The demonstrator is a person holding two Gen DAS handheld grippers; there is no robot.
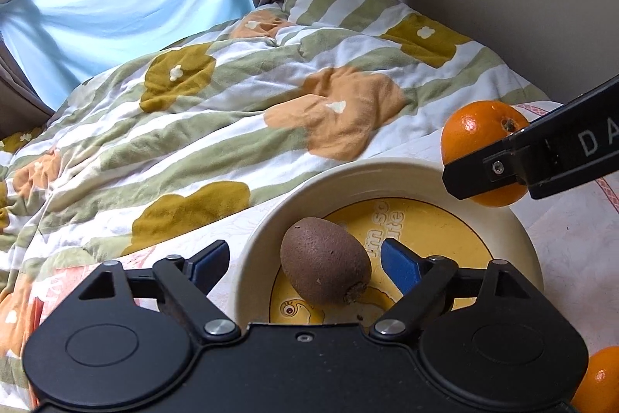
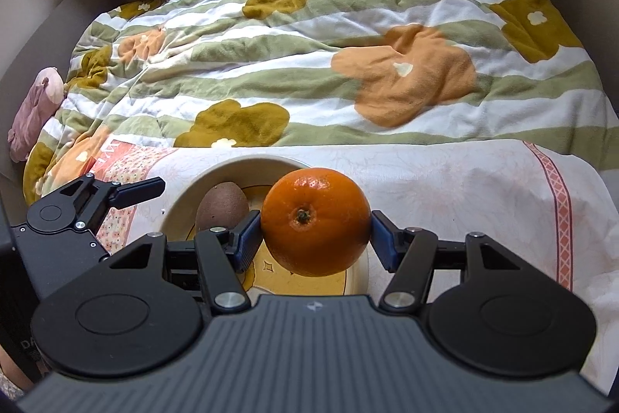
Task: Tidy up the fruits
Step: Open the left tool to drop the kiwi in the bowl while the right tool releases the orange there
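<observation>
- Right gripper (image 2: 315, 237) clamps an orange (image 2: 315, 221), held above the plate's (image 2: 182, 196) near rim.
- Left gripper (image 1: 303, 264) gapes wide, holding nothing; the kiwi (image 1: 325, 271) lies on the plate between its fingers.

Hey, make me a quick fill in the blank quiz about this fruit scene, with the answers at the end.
1. The right tool is shut on an ____.
2. The fruit already lying in the plate is a ____.
3. The left tool has its fingers ____, one on each side of the kiwi without touching it.
4. The bed is covered by a flowered ____.

Missing words: orange; kiwi; open; blanket
</observation>
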